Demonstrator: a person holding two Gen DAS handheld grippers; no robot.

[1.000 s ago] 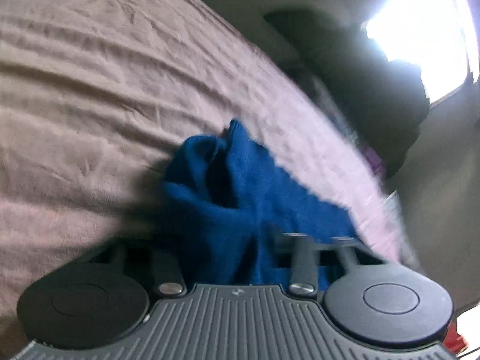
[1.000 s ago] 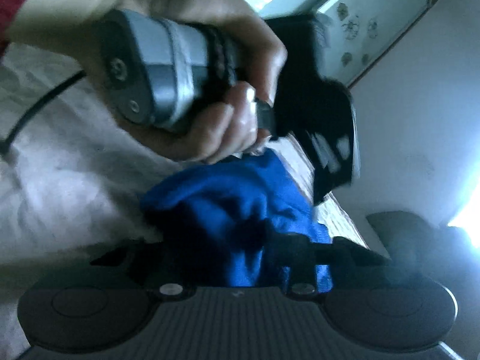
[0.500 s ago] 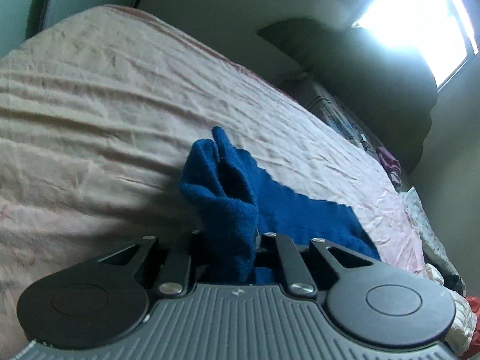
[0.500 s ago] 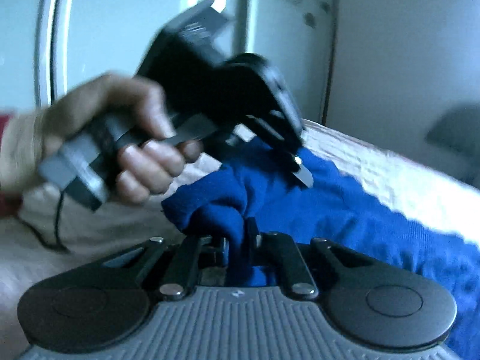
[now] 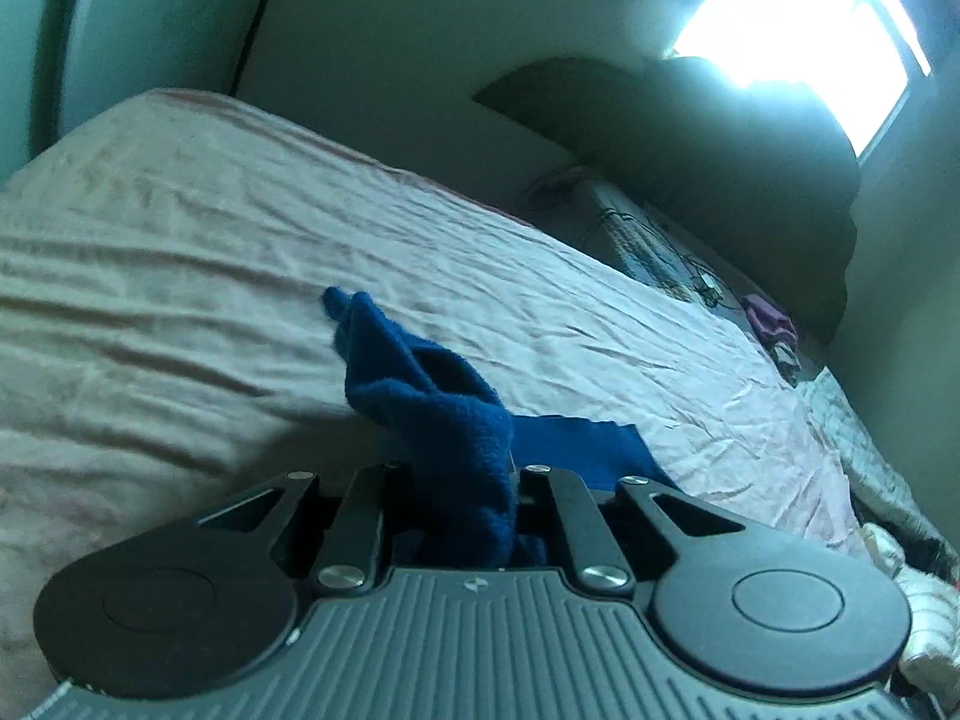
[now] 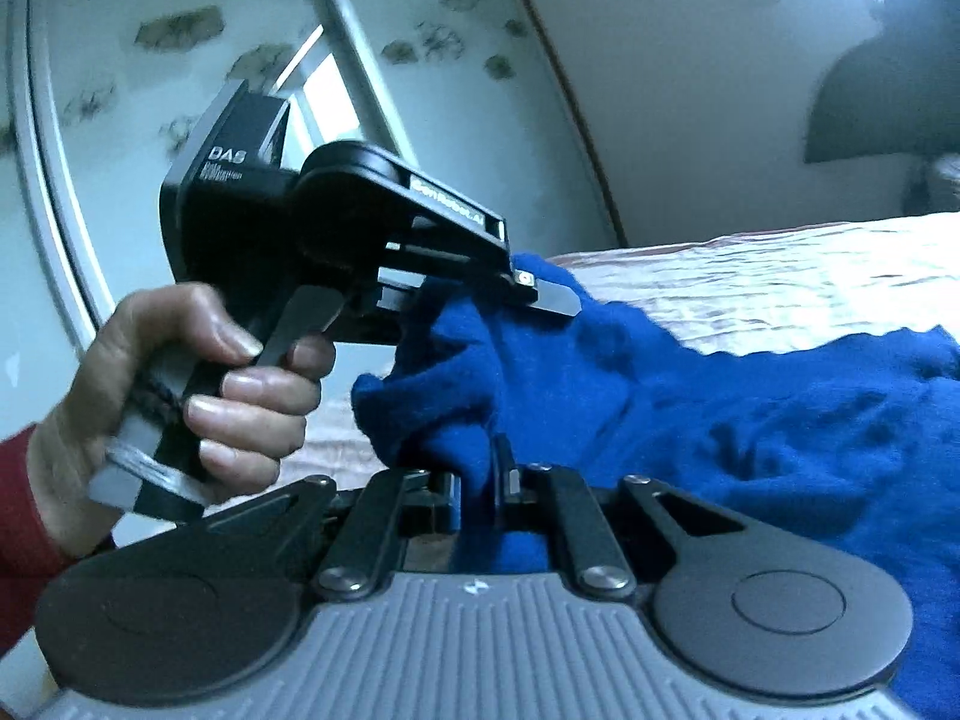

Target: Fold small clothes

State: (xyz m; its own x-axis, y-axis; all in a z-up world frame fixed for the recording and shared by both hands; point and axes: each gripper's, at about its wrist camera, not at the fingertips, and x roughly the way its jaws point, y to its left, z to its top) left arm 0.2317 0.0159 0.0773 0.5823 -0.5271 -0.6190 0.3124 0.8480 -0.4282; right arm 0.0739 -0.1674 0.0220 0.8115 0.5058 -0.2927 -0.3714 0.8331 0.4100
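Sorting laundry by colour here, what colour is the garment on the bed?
Solid deep blue garment, plain with no pattern; the right wrist view shows it best.

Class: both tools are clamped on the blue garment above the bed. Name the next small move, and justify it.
Probably draw the tools apart: left tool and right tool pinch bunched edges of the blue garment close together, the rest trailing on the bed sheet.

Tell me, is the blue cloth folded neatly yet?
Not yet. The blue cloth is bunched and partly lifted off the bed, pinched by both the left gripper and the right gripper.
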